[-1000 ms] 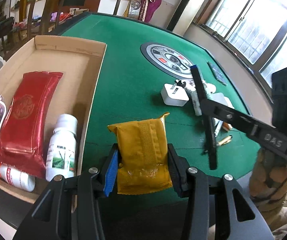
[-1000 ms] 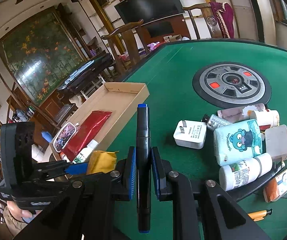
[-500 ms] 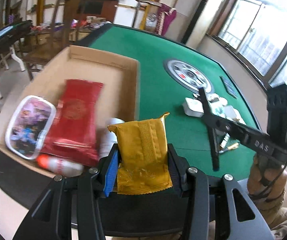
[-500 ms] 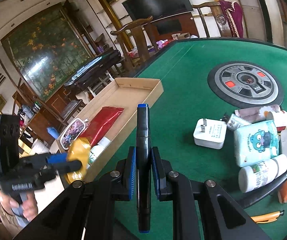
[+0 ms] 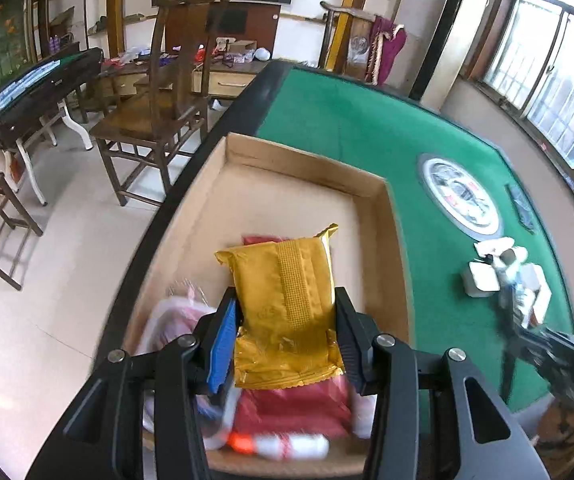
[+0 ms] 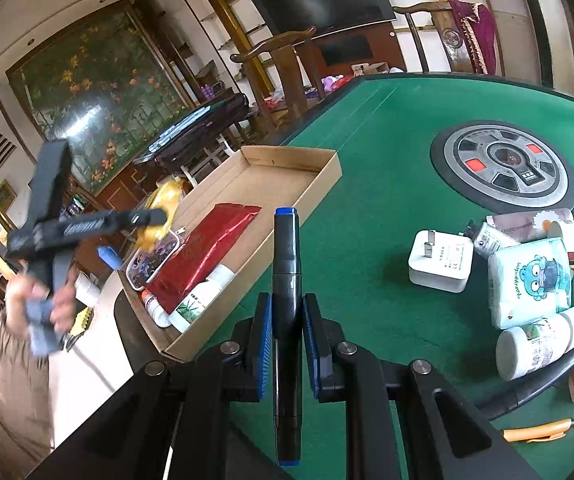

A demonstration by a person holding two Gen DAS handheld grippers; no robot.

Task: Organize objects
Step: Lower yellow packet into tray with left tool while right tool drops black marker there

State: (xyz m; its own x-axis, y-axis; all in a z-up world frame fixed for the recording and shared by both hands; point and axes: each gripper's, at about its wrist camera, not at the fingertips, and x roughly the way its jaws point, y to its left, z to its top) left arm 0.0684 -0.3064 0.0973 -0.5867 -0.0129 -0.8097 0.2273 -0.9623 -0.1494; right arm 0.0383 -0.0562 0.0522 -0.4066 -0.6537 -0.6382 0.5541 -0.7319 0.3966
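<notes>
My left gripper (image 5: pixel 285 336) is shut on a yellow snack packet (image 5: pixel 287 304) and holds it in the air above the near end of the cardboard box (image 5: pixel 397 240). The box holds a red packet (image 6: pixel 207 248), a white bottle (image 6: pixel 201 296) and a clear printed pouch (image 6: pixel 153 256). My right gripper (image 6: pixel 287 344) is shut on a black marker with blue caps (image 6: pixel 285 304), held upright over the green table near its front edge. The left gripper (image 6: pixel 155 216) with the yellow packet also shows in the right wrist view, above the box's left side.
A pile lies at the table's right: a white charger (image 6: pixel 441 256), a tissue pack (image 6: pixel 531 280), white bottles (image 6: pixel 539 340), an orange pen (image 6: pixel 539 434). A round grey console (image 6: pixel 503 168) sits mid-table. Wooden chairs (image 5: pixel 159 92) stand beyond the table's left edge.
My left gripper has carried the yellow packet leftward and up, from over the green felt to above the box. My right gripper has held the marker nearly still.
</notes>
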